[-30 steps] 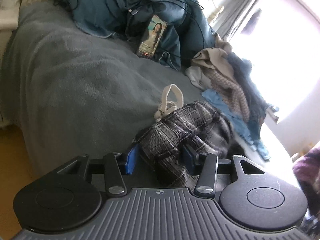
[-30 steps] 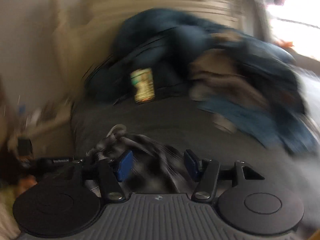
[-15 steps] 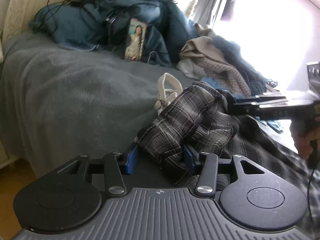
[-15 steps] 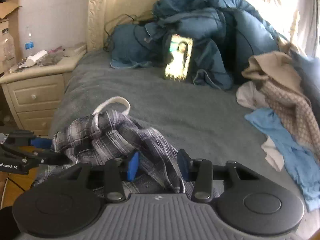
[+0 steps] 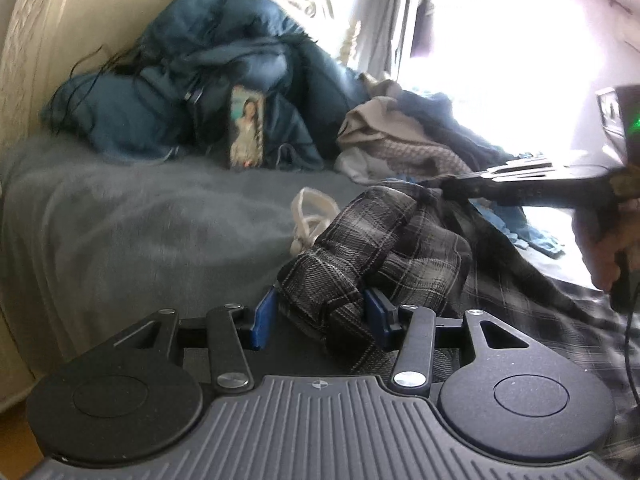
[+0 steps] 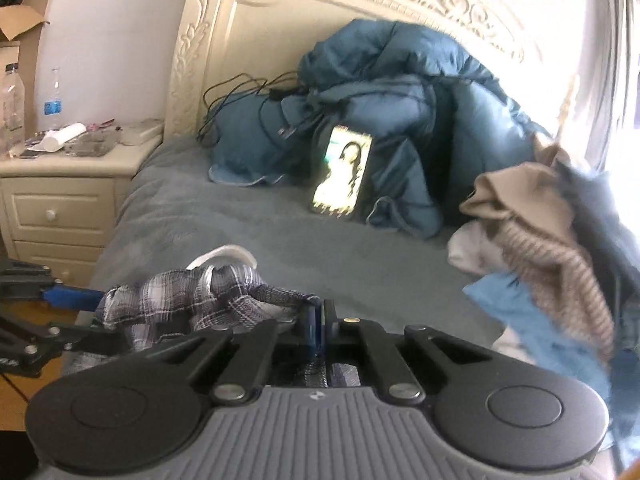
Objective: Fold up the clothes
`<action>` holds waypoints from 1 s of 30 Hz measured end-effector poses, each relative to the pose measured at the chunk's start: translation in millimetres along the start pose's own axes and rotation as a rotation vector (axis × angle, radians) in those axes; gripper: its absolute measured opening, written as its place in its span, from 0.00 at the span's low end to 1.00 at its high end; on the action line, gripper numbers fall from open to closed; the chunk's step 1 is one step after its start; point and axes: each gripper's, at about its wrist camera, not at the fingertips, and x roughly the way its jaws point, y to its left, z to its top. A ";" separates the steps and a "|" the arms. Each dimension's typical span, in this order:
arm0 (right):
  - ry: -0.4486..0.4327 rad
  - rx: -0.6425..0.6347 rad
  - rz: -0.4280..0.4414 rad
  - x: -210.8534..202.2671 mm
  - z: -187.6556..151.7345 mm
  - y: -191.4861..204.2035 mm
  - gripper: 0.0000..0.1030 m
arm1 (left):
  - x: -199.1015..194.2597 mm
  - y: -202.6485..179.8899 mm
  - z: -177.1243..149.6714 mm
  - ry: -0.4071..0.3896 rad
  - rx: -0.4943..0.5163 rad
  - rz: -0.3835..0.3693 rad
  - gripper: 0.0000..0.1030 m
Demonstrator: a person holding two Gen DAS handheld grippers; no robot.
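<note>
- Right wrist view showed the biggest change: the right gripper (image 6: 319,322), whose blue pads had stood apart around loose plaid cloth half a second before, had clamped fully together on an edge of the plaid garment (image 6: 192,300), with a thin strip of fabric pinched between them.
- That gripper had also dropped lower and closer to the grey bedspread (image 6: 360,252), so the cloth now ran off to the left from its tips toward the other tool.
- Left wrist view showed little change in grip: the left gripper (image 5: 320,314) held a thick bunched roll of the same plaid garment (image 5: 380,248) between its blue fingers (image 5: 264,316), which sat partly apart and pressed against the wad as before.
- From that side, the right tool's fingers reached into the plaid cloth near the top of the bundle, with the person's hand (image 5: 612,248) on its handle at the frame edge.
- The garment lay crumpled on the near part of the bed, beside a white strap (image 5: 308,216), well apart from the propped phone (image 5: 246,128) and the clothes pile (image 5: 404,144).
- With both tools now holding it, the garment looked ready to be pulled apart and spread flat; folding proper seemed not yet begun.
</note>
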 end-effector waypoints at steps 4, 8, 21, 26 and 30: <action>0.002 -0.014 -0.007 13.9 2.3 0.4 0.02 | 5.8 -1.7 0.6 0.006 0.028 0.034 0.46; 0.031 -0.010 0.009 41.4 -6.4 0.6 0.02 | 5.3 3.6 1.8 0.031 0.010 0.059 0.47; 0.046 0.247 0.090 22.6 -1.4 -59.5 0.52 | 10.5 -45.8 73.0 -0.039 0.068 -0.085 0.47; 0.016 0.274 0.012 -55.1 -12.4 -77.9 0.49 | 78.2 -63.9 74.2 0.104 0.099 -0.094 0.46; 0.108 0.148 -0.058 -94.1 -47.6 -56.8 0.39 | 113.0 -53.7 63.4 0.184 0.099 0.019 0.46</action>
